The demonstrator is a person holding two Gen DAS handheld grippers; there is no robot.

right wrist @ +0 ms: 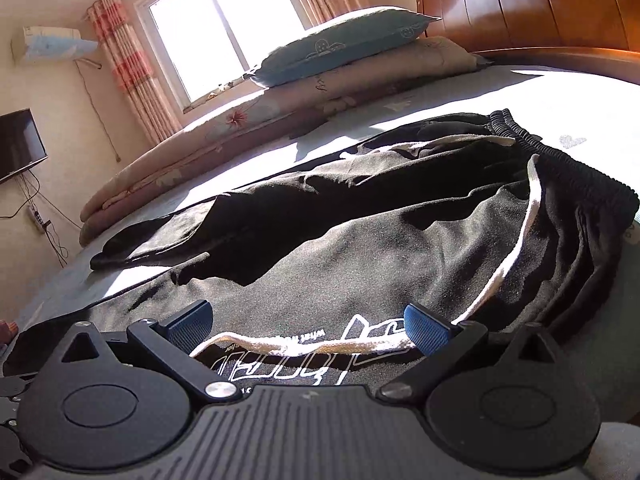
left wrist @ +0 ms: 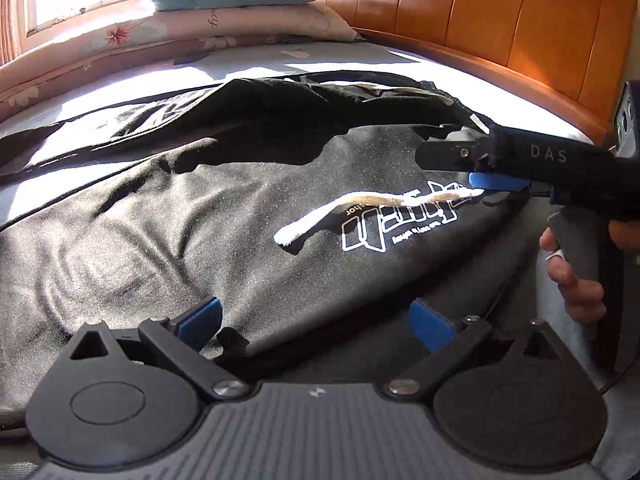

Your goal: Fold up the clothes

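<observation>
Black trousers point(left wrist: 160, 232) with a white printed logo point(left wrist: 400, 224) lie spread on the bed. A white drawstring point(left wrist: 360, 212) rests across the logo. My left gripper point(left wrist: 316, 320) is open, its blue pads point(left wrist: 200, 320) just above the fabric near the front edge. My right gripper point(left wrist: 460, 168) comes in from the right by the waistband, held by a hand point(left wrist: 576, 276). In the right wrist view the right gripper point(right wrist: 306, 326) is open, with the drawstring point(right wrist: 304, 346) lying between its fingers on the trousers point(right wrist: 360, 248). The ribbed waistband point(right wrist: 560, 160) is bunched at the right.
Two stacked pillows point(right wrist: 340, 48) and a folded floral quilt point(right wrist: 192, 160) lie along the bed's far side. A wooden headboard point(left wrist: 500, 20) stands at the right. Bare sheet point(right wrist: 540, 96) shows beyond the waistband. A window point(right wrist: 224, 20) and a wall television point(right wrist: 18, 144) are further back.
</observation>
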